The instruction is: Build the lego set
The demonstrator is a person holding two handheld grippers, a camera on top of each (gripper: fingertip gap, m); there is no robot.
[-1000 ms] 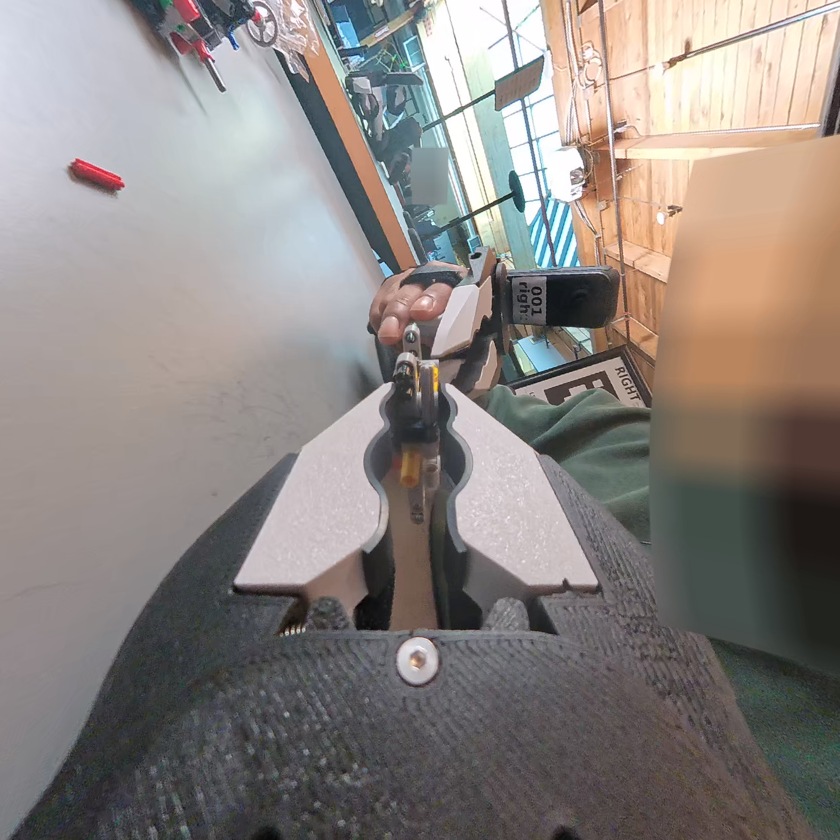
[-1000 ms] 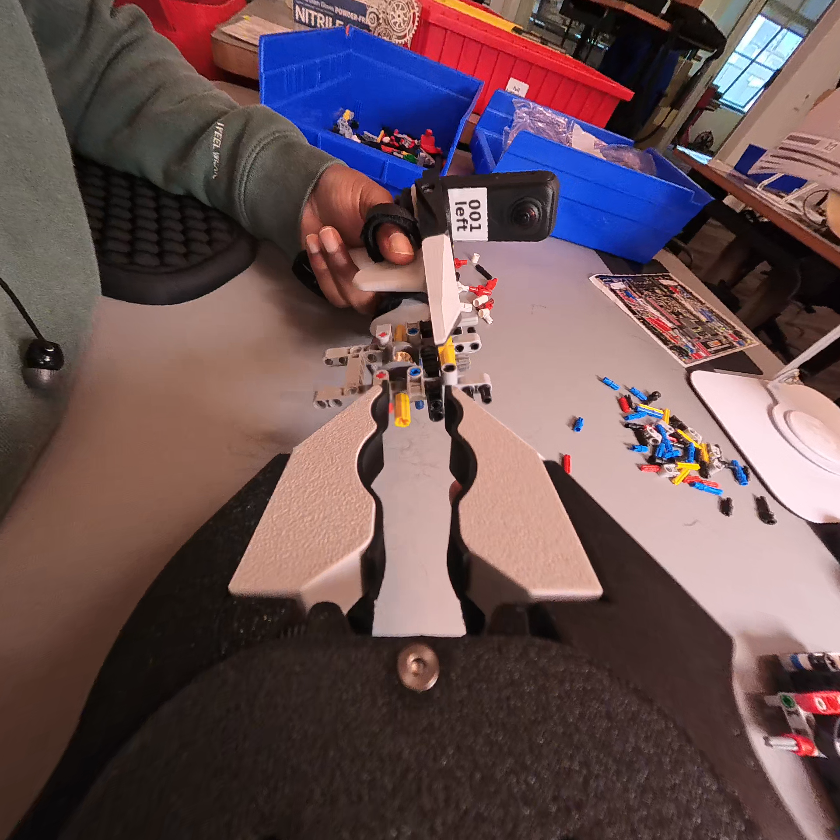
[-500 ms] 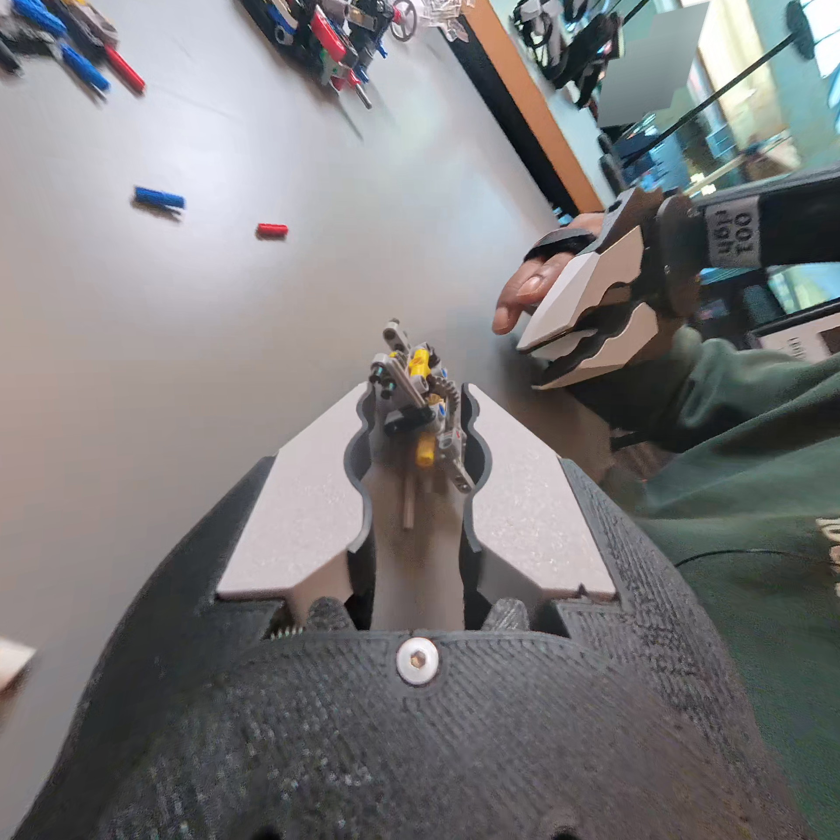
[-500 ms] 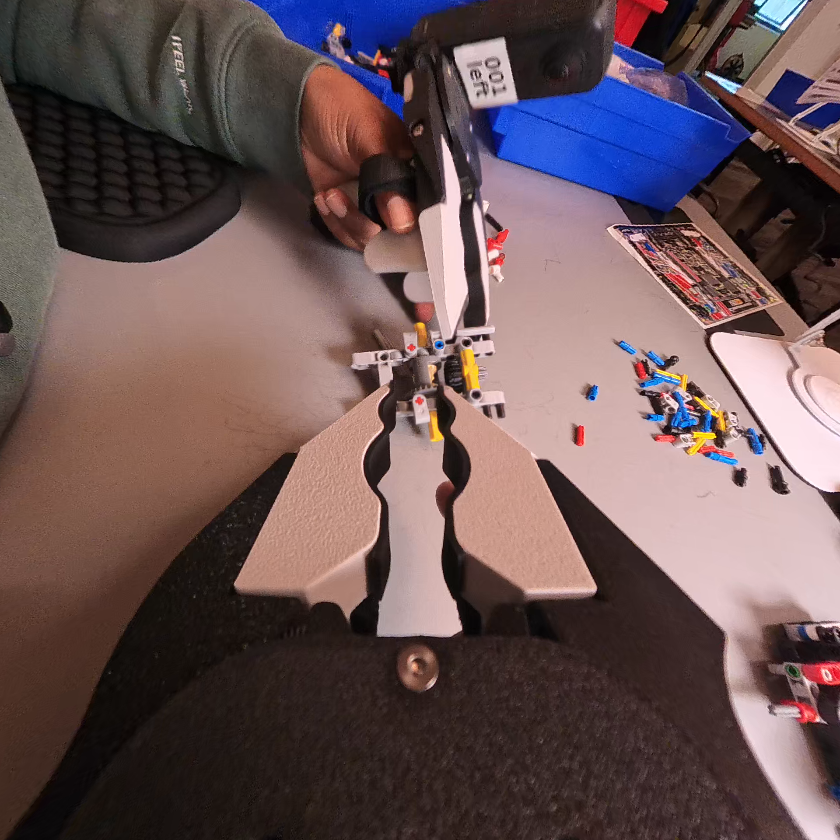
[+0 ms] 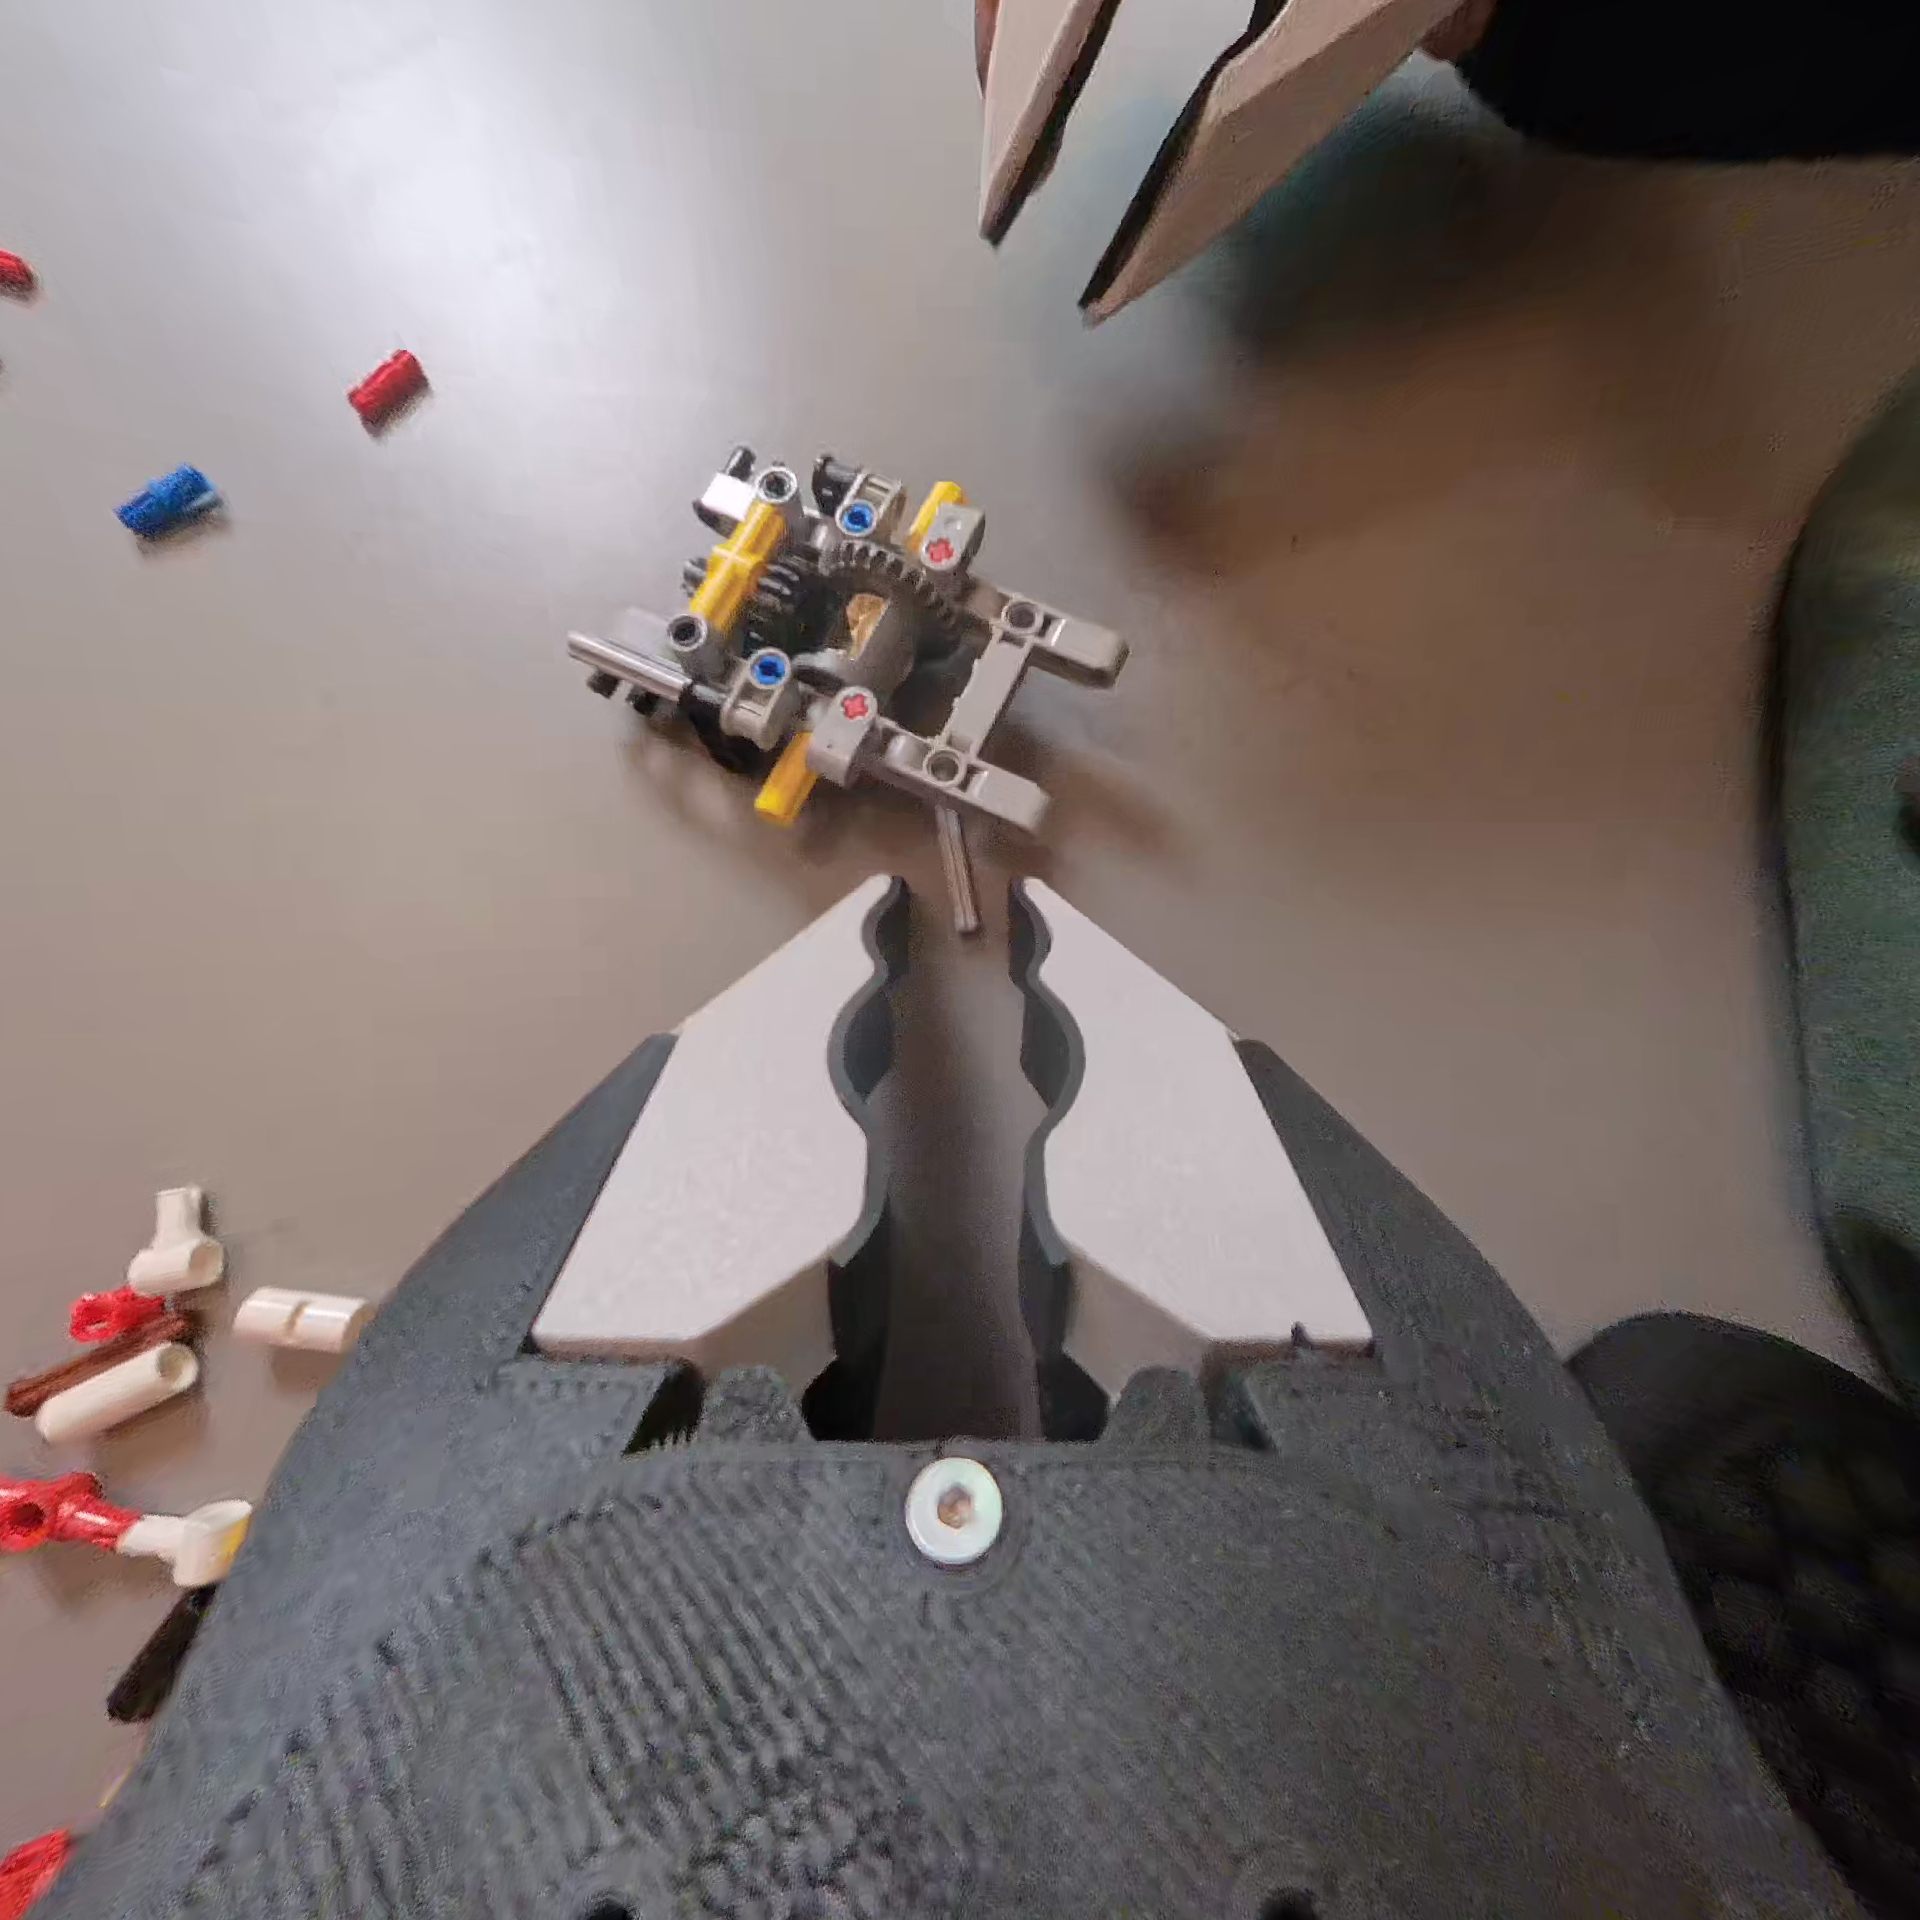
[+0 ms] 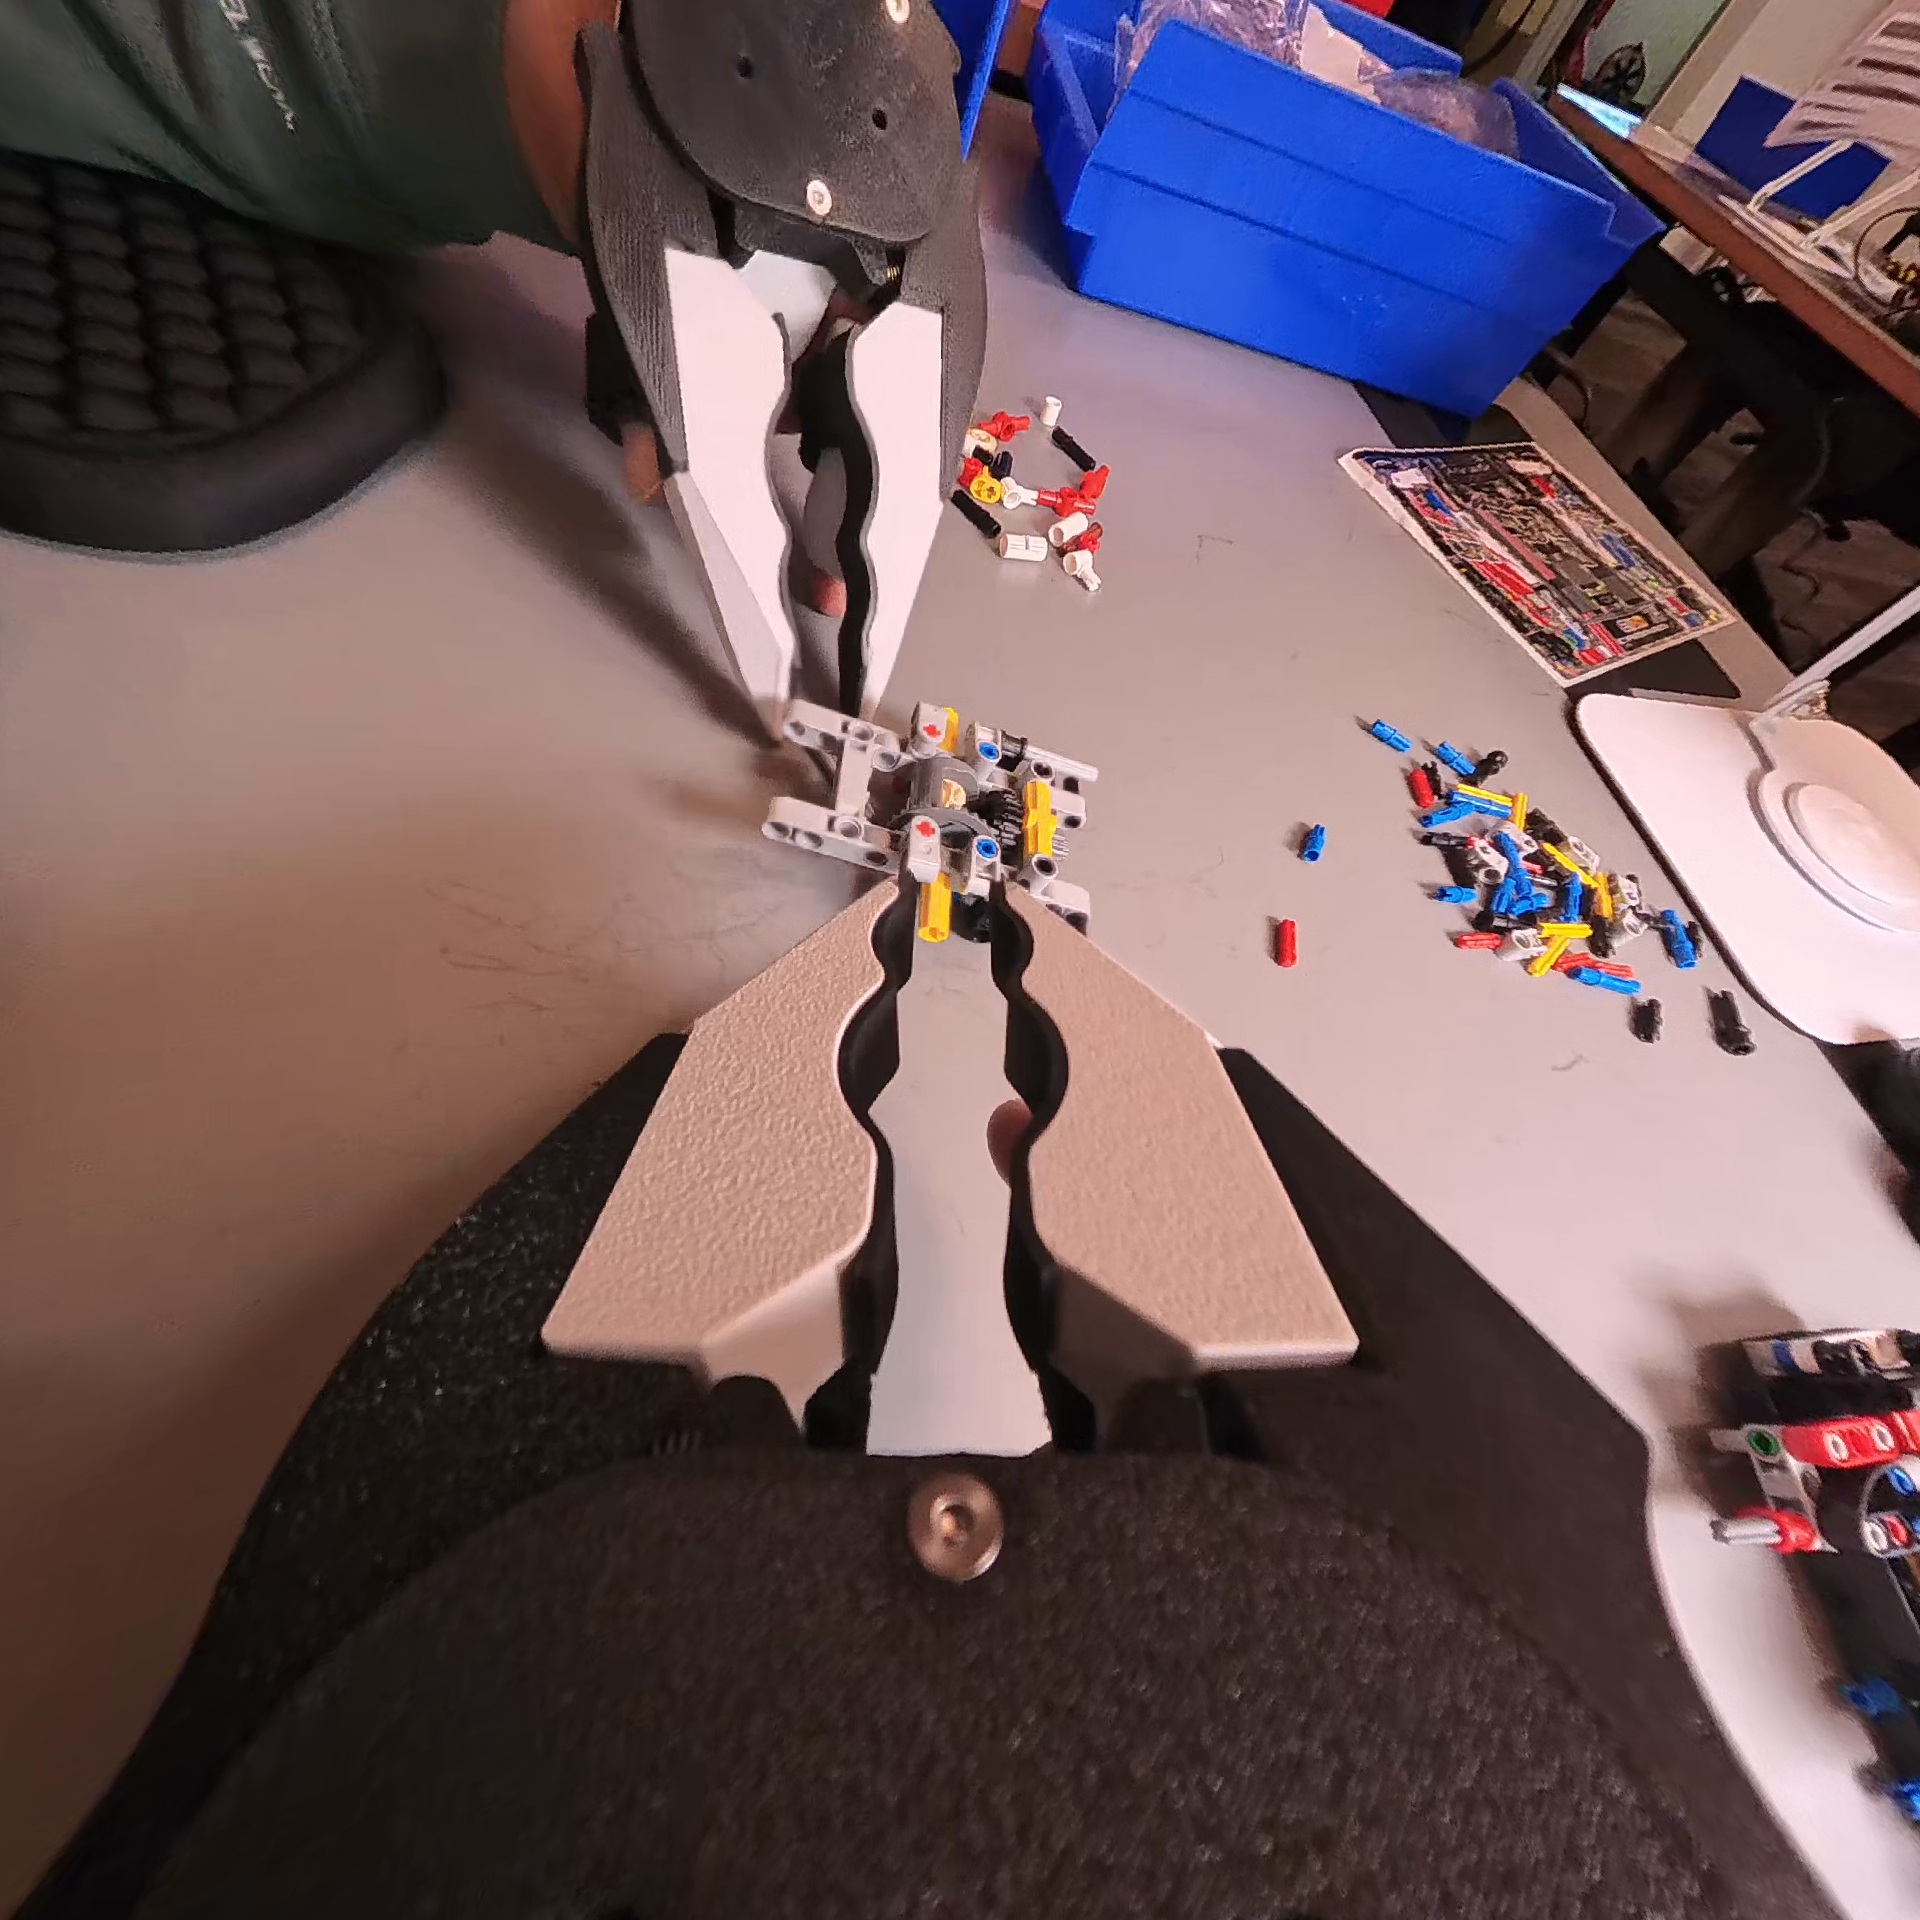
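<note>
The lego assembly (image 5: pixel 852 644), grey beams with a gear, yellow axles and blue pins, lies flat on the grey table (image 5: pixel 416 935). My left gripper (image 5: pixel 958 885) is open and empty, its tips on either side of a thin grey axle (image 5: pixel 956 862) that sticks out of the assembly, without touching it. In the right wrist view the left gripper (image 6: pixel 821 717) points down at the grey frame end of the assembly (image 6: pixel 935 810). My right gripper (image 6: pixel 951 896) is open and empty; in the left wrist view it (image 5: pixel 1039 265) hangs apart from the assembly.
A pile of coloured pins (image 6: pixel 1538 883), a white and red pile (image 6: pixel 1039 499), loose red (image 6: pixel 1285 940) and blue (image 6: pixel 1311 840) pins lie to the right. An instruction booklet (image 6: pixel 1538 551), blue bins (image 6: pixel 1320 229), a white base (image 6: pixel 1766 831) and another build (image 6: pixel 1829 1455) stand around. Across from one pair of fingers to the other is roughly 10 centimeters.
My left gripper has turned downward, lowered the assembly to the table and let it go. My right gripper has drawn back from the assembly.
</note>
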